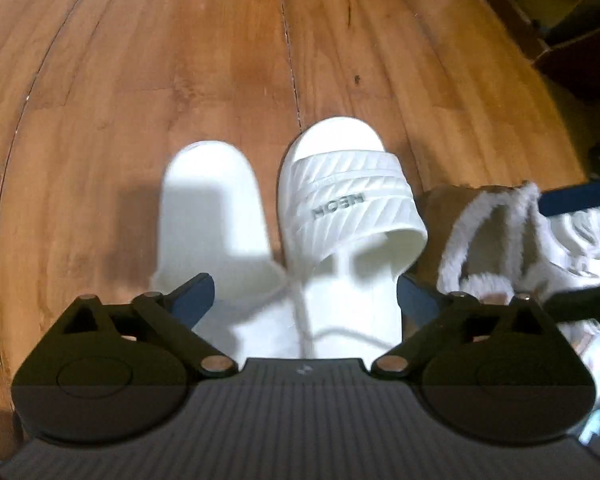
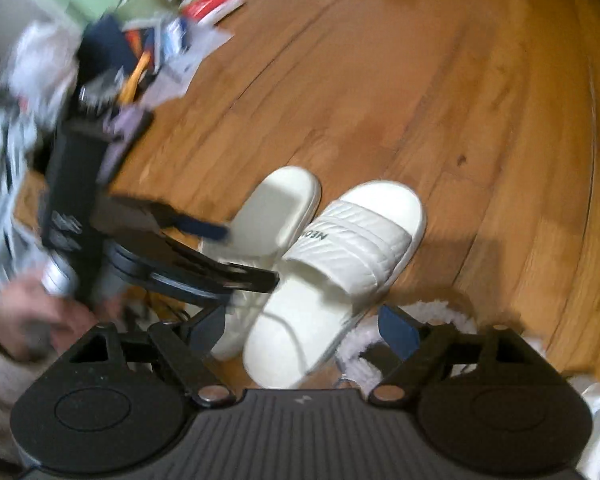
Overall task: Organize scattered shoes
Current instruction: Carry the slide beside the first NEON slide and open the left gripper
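Nearest, the left gripper (image 1: 304,296) has its jaws spread wide, nothing clamped; the heels of two white slides lie between and under its blue pads. The right gripper (image 2: 304,330) is likewise apart and empty, over the heel of the strapped slide (image 2: 332,276).

Just beyond, the strapped slide (image 1: 340,216) stands sole down, and the second slide (image 1: 216,208) lies beside it, touching or nearly so, apparently sole up; both toes point the same way on the wood floor (image 1: 180,60). This pair appears placed, pending one flip.

To the right, a fleece-lined slipper (image 1: 488,232) and another pale shoe, too blurred to identify, remain unsorted. Farther off, clutter (image 2: 140,40) lies at the floor's edge.
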A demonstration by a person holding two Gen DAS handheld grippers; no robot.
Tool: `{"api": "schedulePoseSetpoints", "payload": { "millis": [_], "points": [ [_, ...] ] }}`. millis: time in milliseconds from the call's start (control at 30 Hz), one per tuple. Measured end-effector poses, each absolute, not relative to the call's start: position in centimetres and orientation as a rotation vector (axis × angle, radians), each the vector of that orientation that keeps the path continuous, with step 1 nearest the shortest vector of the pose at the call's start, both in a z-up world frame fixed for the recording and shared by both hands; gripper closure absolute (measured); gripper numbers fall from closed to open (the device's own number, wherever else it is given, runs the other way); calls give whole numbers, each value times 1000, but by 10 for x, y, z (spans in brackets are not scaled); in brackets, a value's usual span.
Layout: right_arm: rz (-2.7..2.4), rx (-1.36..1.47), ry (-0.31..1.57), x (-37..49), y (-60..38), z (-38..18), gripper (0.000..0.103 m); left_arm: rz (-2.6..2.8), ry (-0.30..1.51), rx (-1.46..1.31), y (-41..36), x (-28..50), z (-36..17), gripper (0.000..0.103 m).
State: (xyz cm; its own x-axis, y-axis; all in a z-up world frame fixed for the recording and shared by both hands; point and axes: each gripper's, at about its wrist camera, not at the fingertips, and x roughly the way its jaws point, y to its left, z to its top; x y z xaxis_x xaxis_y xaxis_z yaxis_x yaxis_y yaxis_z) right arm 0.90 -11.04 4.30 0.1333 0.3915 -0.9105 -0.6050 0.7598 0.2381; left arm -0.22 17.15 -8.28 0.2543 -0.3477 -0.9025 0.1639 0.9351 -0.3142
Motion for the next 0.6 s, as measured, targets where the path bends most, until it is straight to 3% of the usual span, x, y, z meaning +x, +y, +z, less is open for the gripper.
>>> {"api": "schedulePoseSetpoints", "payload": {
  "millis": [233,600],
  "points": [
    [918,-748,1254,-4,-35,44,18,-411,1342,-262,216,-2,-111,3],
    [980,-1019,1273,52,-1,-16,18,-503,1337,-309,229,-2,-109,3]
  ]
}}
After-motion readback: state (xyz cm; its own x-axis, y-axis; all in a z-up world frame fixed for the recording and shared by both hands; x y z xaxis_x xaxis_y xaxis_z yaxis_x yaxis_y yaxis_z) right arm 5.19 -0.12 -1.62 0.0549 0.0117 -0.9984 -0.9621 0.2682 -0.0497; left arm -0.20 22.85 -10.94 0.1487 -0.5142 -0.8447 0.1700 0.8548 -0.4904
